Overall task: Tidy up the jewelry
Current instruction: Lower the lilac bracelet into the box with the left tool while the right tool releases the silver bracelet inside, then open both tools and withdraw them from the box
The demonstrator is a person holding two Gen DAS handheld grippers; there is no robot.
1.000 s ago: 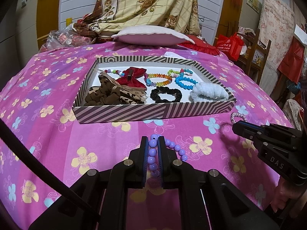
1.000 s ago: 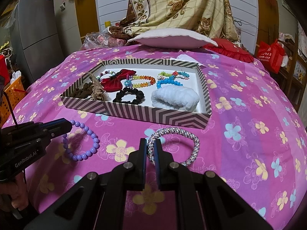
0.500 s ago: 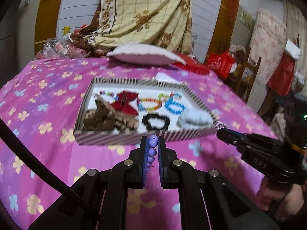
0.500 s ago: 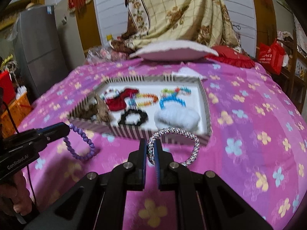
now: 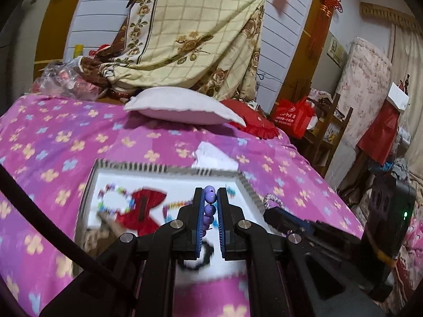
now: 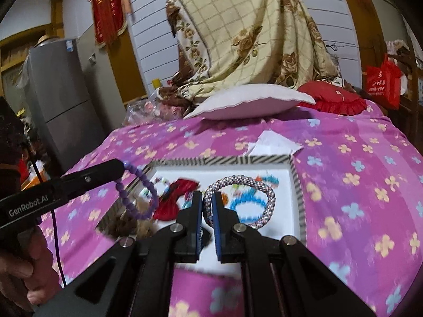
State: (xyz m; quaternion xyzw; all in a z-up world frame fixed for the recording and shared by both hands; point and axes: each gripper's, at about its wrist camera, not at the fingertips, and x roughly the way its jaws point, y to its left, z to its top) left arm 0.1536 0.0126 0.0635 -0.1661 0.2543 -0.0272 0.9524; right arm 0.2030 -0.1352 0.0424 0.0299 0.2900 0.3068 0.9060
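Purple bead bracelet [image 5: 209, 206] pinched in the left hand-held gripper [image 5: 210, 212]; silver woven bracelet [image 6: 253, 198] clamped in the right hand-held gripper [image 6: 208, 211]; both above the striped tray [image 6: 297, 185] on the bed [image 6: 357, 185]

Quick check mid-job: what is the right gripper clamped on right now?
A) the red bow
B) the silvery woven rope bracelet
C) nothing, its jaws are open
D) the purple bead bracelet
B: the right gripper pinches the rope bracelet over the striped tray; the purple bead bracelet hangs from the left gripper.
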